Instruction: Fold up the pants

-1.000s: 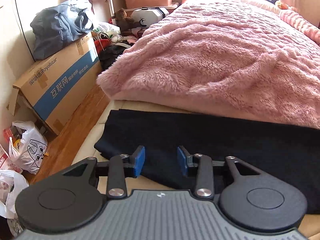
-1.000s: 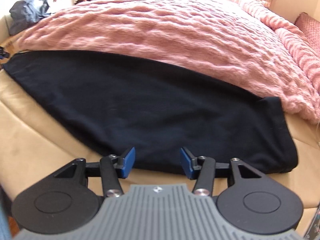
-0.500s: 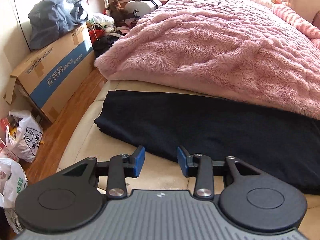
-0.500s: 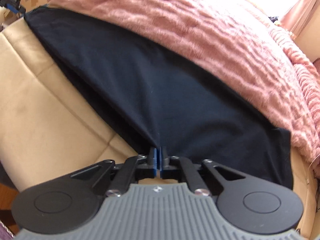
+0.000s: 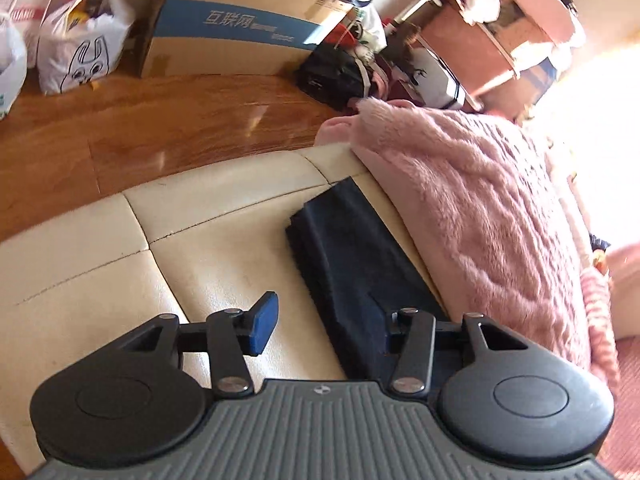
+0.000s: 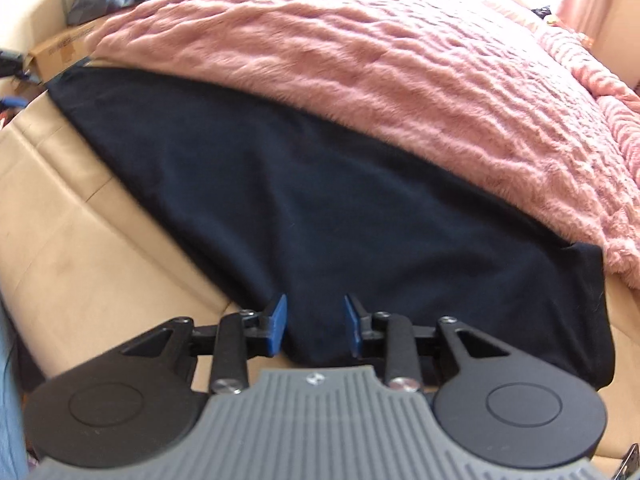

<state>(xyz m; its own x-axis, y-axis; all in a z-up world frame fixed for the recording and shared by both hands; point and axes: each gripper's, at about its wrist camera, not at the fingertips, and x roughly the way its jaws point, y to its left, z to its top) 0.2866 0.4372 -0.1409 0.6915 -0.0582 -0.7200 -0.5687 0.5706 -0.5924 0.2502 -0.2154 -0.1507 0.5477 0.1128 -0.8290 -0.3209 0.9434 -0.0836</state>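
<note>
The black pants (image 6: 320,216) lie flat along the cream padded bed edge (image 5: 224,216), their far long side tucked right against the pink fluffy blanket (image 6: 380,64). They appear to be doubled lengthwise already, leg on leg, in one long dark strip. Judging by that, the first fold is done, and the crosswise folds that would shorten the strip into a compact bundle are still to come.

The left gripper (image 5: 324,324) is opening. Its jaws stand wide and straddle the near long edge of the pants close to one end of the strip, with cloth between them but no visible pinch; its right pad is lost against the dark cloth. The right gripper (image 6: 314,326) is also opening, with a small hump of the pants' near edge sitting between its blue pads, which stand apart from the cloth.

The left wrist view alone shows the narrow end of the pants, squared off and layered, plus the wooden floor (image 5: 160,128), a cardboard box (image 5: 240,24) and plastic bags (image 5: 76,52) beyond the bed. The right wrist view alone shows almost the full length of the pants, wider at the end nearer that gripper and tapering toward the far corner of the blanket.
</note>
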